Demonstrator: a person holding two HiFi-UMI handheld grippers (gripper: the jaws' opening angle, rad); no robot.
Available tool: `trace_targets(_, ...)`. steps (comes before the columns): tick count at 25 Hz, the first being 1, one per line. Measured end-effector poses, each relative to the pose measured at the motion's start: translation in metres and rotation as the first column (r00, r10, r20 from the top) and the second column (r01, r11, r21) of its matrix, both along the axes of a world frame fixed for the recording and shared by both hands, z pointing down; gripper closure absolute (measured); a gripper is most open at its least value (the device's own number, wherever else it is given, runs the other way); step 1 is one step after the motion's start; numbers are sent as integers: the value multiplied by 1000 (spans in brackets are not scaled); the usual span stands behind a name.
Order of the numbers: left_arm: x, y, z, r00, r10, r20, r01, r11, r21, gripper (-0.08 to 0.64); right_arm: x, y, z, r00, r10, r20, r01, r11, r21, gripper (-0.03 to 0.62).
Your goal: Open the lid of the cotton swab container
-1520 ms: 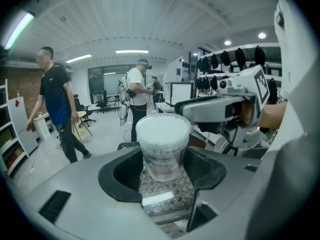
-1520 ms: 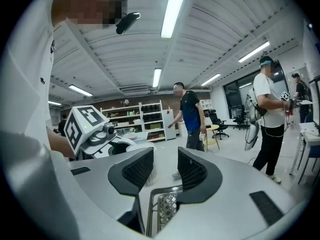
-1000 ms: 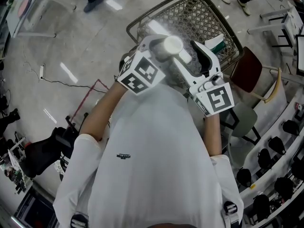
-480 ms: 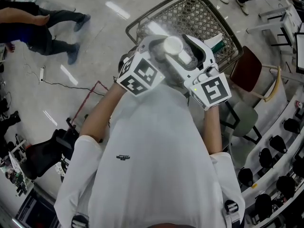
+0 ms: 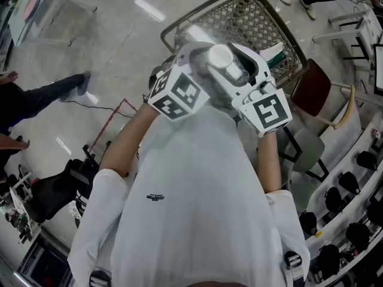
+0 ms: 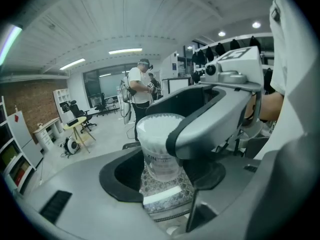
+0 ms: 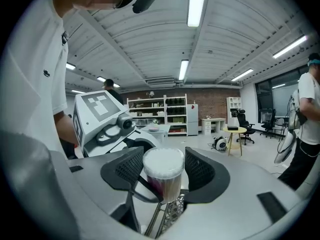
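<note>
Clasping the cotton swab container (image 6: pixel 159 156) in the left gripper (image 6: pixel 165 170) at twelve o'clock over the wire cart (image 5: pixel 254 20), while straddling its white lid (image 7: pixel 163 163) with the right gripper (image 7: pixel 164 172), jaws just opening, unclenched.

Container (image 5: pixel 219 57) between jaws of left gripper (image 6: pixel 162 176), up over cart (image 5: pixel 254 20). Right gripper (image 7: pixel 164 171) opposite, jaws either side of lid (image 7: pixel 163 162) atop container. Left gripper at container's left, right gripper at its right, both just ahead of chest (image 5: pixel 191 190). Cart on floor (image 5: pixel 90 52); chair (image 5: pixel 311 88) right of cart. Bag (image 5: pixel 57 190) on floor left of chest; bystander (image 5: pixel 42 97) beyond bag, far left.
</note>
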State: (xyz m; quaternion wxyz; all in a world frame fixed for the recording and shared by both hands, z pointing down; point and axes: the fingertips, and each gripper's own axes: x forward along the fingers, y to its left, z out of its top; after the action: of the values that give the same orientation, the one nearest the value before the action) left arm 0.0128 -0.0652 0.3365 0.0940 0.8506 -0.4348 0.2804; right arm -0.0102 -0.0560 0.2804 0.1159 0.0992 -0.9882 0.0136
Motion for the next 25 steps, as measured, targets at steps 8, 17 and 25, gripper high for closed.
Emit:
trace_targets(8,-2,-4,-5,1000,-5,-3,6,1000,29,327,0,-5,-4,1000,-14,-5,14,999,-32,347)
trace_targets(17,1,-5,-2,1000,17,-22,-16,999,44,328,4,-9,1,1000,13,7,-12,994,-105,350)
trace_targets(25,1,-7,4,1000,-2,-16,3,999,54,337,2,-7,-2,999,49,10,-47,988,-149,354)
